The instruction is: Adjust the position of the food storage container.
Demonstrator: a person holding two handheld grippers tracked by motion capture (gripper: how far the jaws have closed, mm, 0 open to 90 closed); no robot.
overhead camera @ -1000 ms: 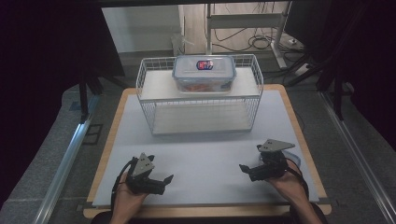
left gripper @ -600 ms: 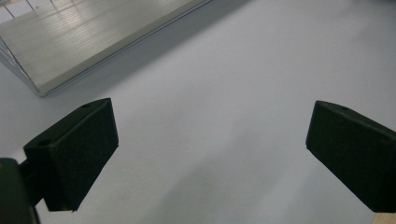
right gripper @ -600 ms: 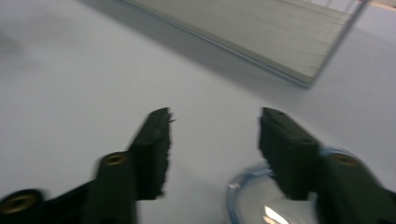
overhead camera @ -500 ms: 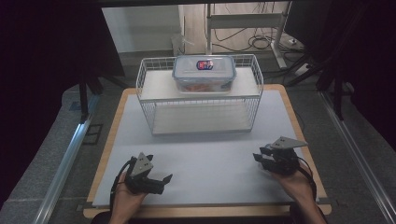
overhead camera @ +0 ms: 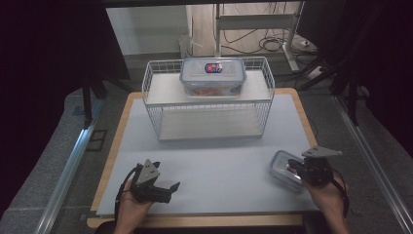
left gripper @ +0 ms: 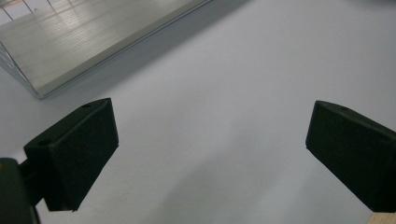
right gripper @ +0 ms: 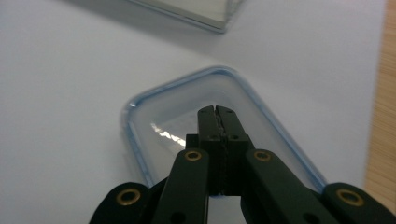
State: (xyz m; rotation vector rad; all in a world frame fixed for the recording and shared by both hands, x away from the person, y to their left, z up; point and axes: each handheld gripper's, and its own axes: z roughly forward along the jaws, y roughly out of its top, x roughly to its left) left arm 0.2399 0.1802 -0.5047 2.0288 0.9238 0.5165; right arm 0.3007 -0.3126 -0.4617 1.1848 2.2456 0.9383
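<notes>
A clear, blue-rimmed plastic lid or shallow box (overhead camera: 282,170) lies flat on the white mat at the front right; I cannot tell which it is. My right gripper (overhead camera: 292,165) hovers over its right half. In the right gripper view the jaws (right gripper: 217,111) have just been closing and now meet, with nothing between them, above the clear piece (right gripper: 159,116). My left gripper (overhead camera: 168,187) rests at the front left, open and empty, with bare mat between its pads (left gripper: 210,154). A lidded food box with a red and blue label (overhead camera: 213,75) stands on the top shelf of a white wire rack (overhead camera: 146,87).
The wire rack takes up the back middle of the mat (overhead camera: 219,161); its lower shelf (left gripper: 93,32) is bare. A wooden board edge (overhead camera: 195,222) runs along the front. Dark stands and cables lie beyond the table.
The right gripper has moved to the right, uncovering the clear blue-rimmed piece, and its jaws have closed. The left gripper has stayed where it was.
</notes>
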